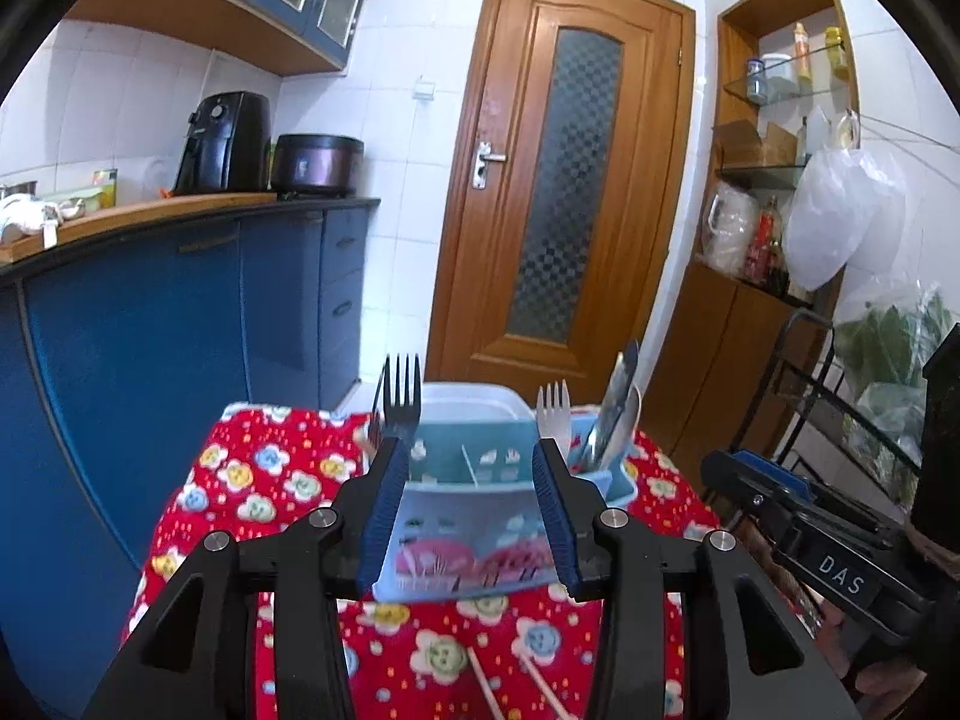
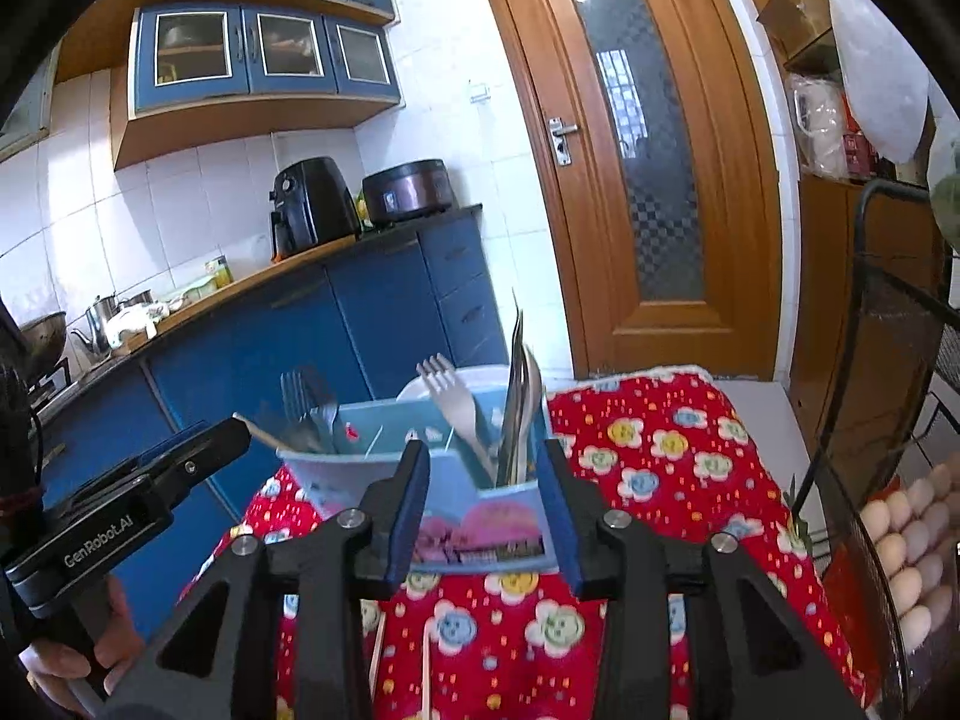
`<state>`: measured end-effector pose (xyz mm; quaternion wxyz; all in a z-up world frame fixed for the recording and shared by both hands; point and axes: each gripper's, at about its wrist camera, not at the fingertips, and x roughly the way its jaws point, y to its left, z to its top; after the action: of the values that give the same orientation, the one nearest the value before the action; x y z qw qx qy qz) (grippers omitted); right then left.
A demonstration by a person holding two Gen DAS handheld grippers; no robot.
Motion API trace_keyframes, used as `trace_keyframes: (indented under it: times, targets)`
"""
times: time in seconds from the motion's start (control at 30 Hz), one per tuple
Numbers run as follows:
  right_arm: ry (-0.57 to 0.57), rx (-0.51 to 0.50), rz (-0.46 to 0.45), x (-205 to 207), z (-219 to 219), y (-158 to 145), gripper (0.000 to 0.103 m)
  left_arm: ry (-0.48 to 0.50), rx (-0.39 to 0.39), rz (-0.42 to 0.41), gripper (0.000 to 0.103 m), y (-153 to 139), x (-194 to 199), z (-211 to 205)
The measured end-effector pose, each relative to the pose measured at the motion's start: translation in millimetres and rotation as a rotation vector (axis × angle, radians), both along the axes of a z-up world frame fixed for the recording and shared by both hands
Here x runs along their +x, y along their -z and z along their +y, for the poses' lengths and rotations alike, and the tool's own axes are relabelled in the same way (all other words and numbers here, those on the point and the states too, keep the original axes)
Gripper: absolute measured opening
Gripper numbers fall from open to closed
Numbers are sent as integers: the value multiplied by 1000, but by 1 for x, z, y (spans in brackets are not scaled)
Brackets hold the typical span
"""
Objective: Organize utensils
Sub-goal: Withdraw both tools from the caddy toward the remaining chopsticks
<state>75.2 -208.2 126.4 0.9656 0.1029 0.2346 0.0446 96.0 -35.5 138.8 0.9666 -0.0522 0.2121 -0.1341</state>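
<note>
Both grippers hang empty over the red flower-print cloth; left gripper has its blue-padded fingers apart, right gripper likewise, nothing between either pair. The pale blue plastic utensil caddy sits just ahead, dark fork, white plastic fork and steel cutlery standing upright inside. Two thin pale chopsticks lie loose on the cloth, near the fingers; risk, I judge: they roll or slip from a pinch, or a finger bumps the light caddy and tips it.

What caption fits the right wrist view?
Open right tongs face a blue utensil holder on floral cloth.
</note>
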Motion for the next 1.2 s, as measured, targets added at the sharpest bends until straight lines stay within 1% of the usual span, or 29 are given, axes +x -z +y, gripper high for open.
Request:
trace_keyframes:
  times: [0.23, 0.33, 0.43, 0.7, 0.93, 1.2]
  targets:
    - [3, 3, 74, -16, -1, 16, 47, 8, 11, 66, 45, 14, -13, 2]
    - [2, 10, 107, -20, -2, 24, 47, 10, 13, 97, 45, 23, -18, 2]
    - [2, 10, 141, -23, -2, 33, 47, 5, 32, 123, 45, 33, -23, 0]
    - [5, 14, 203, -30, -4, 55, 47, 9, 57, 197, 45, 58, -28, -6]
    - [0, 27, 249, -34, -10, 70, 48, 5, 76, 278, 45, 80, -22, -9]
    - [12, 45, 273, -36, -19, 80, 48, 13, 104, 386, 45, 107, -10, -17]
